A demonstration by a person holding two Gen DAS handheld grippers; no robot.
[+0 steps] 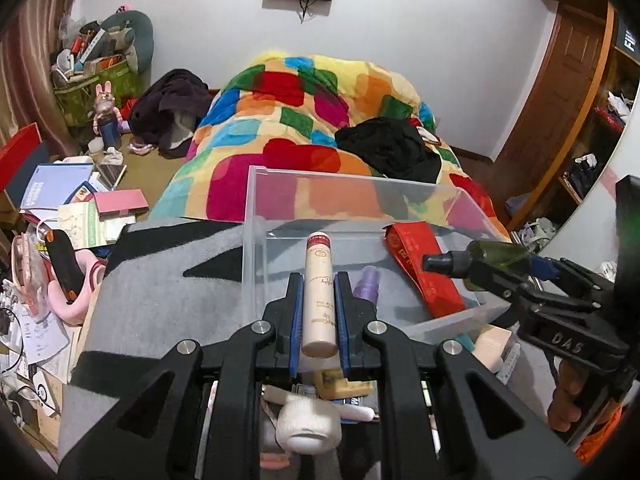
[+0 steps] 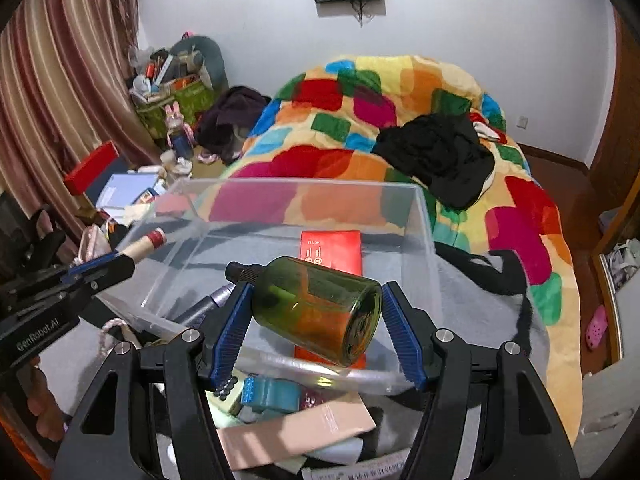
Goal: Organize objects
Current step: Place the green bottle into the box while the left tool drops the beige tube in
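My left gripper (image 1: 319,284) is shut on a cream tube with a red cap (image 1: 319,292) and holds it over the near edge of a clear plastic bin (image 1: 256,200). My right gripper (image 2: 316,292) is shut on a green bottle with a black cap (image 2: 316,310), lying sideways between the pads above the bin's (image 2: 424,220) near rim. A red box (image 2: 332,250) and a purple bottle (image 1: 368,282) lie inside the bin. The right gripper with the green bottle (image 1: 496,256) also shows at the right of the left wrist view.
The bin sits on a grey and black blanket (image 1: 160,276) at the foot of a bed with a colourful quilt (image 1: 288,120). Loose items lie below the grippers: a teal object (image 2: 272,394), a beige box (image 2: 296,428), a white item (image 1: 308,428). Cluttered books (image 1: 60,188) lie left.
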